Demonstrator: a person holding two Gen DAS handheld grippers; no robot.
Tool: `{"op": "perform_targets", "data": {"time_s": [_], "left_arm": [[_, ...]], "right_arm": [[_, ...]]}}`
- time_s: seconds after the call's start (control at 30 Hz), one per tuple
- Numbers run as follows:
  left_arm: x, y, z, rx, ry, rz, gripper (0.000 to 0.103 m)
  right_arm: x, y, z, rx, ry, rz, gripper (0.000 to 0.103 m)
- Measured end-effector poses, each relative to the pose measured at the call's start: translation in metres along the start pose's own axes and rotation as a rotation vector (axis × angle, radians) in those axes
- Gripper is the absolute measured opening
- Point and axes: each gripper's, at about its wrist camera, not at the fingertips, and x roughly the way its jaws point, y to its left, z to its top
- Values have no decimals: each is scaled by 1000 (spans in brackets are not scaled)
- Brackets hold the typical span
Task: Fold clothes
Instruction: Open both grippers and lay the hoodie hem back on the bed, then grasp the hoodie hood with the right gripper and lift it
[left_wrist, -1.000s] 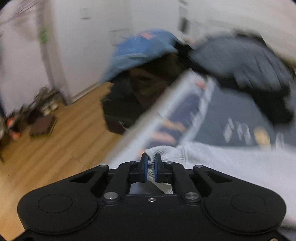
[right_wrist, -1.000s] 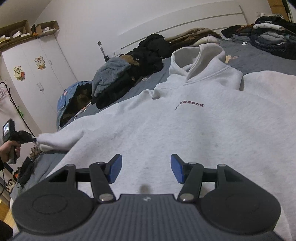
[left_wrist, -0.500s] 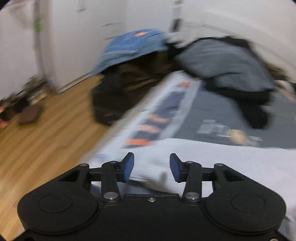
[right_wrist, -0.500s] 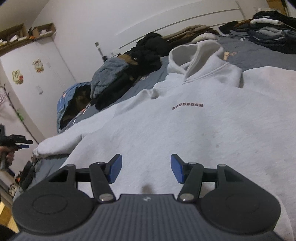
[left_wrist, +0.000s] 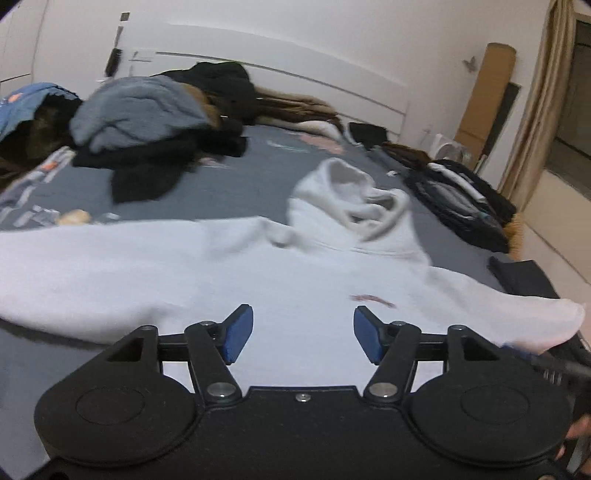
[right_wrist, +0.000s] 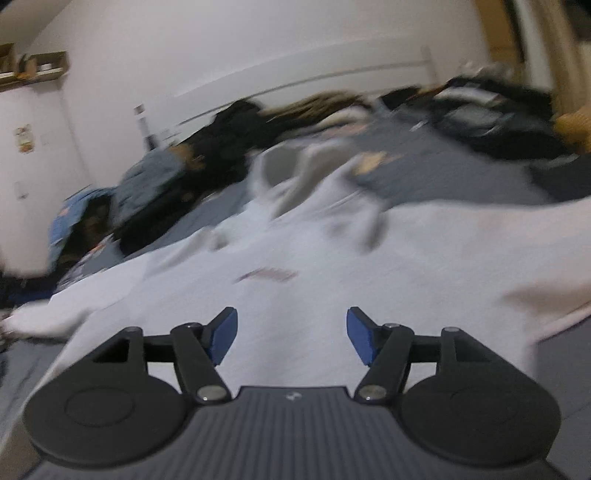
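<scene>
A light grey hoodie (left_wrist: 258, 280) lies face up and spread flat on the grey bed (left_wrist: 229, 184). Its hood (left_wrist: 347, 195) points to the headboard, and a small red print (left_wrist: 373, 299) marks the chest. One sleeve (left_wrist: 55, 273) runs off to the left, the other sleeve (left_wrist: 535, 321) to the right. My left gripper (left_wrist: 303, 332) is open above the hoodie's lower body, nothing between its blue pads. In the blurred right wrist view my right gripper (right_wrist: 291, 332) is open over the same hoodie (right_wrist: 332, 288), below the print (right_wrist: 266, 275).
A heap of dark and grey-blue clothes (left_wrist: 147, 125) fills the bed's far left. A stack of folded dark clothes (left_wrist: 454, 195) lies along the right edge, with a dark folded piece (left_wrist: 521, 273) nearer. Cardboard (left_wrist: 484, 96) leans on the far wall beside a curtain (left_wrist: 535, 110).
My left gripper let go of the sleeve cuff, opened wide and swung right from the bed's left edge to face across the hoodie. The right gripper stayed open and turned right, blurring its view.
</scene>
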Motion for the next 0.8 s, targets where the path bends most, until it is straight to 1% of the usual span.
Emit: {"op": "perform_targets", "data": {"time_s": [0.07, 0.13, 0.2, 0.27, 0.33, 0.43, 0.5, 0.57, 0.6, 0.67, 0.7, 0.77, 0.8], "left_arm": [[10, -32, -14, 21, -6, -40, 60], [18, -57, -26, 54, -14, -70, 60], [21, -55, -33, 79, -25, -57, 60], [26, -48, -37, 52, -28, -52, 60], [31, -46, -35, 14, -32, -54, 60], [36, -45, -32, -19, -38, -61, 60], [37, -48, -32, -11, -37, -63, 60], [38, -51, -33, 1, -34, -62, 60], [38, -52, -34, 6, -32, -62, 60], [38, -56, -35, 18, -29, -61, 60], [39, -57, -36, 24, -28, -61, 60], [39, -60, -37, 35, -26, -59, 60], [39, -60, -37, 37, -26, -59, 60]], "right_arm": [[-10, -35, 17, 15, -30, -103, 64], [-26, -81, 37, 42, -86, -210, 65], [-43, -133, 58, 66, -143, -334, 65], [-60, -193, 76, 93, -181, -458, 65], [-76, -255, 88, 152, -194, -583, 65], [-93, -333, 94, 312, -192, -686, 65], [-97, -369, 92, 403, -196, -699, 65], [-92, -391, 89, 445, -189, -709, 65], [-86, -401, 88, 462, -168, -698, 65], [-70, -420, 87, 529, -146, -643, 65], [-61, -428, 84, 576, -124, -610, 65], [-45, -436, 77, 668, -99, -588, 65], [-37, -439, 74, 711, -88, -576, 61]]}}
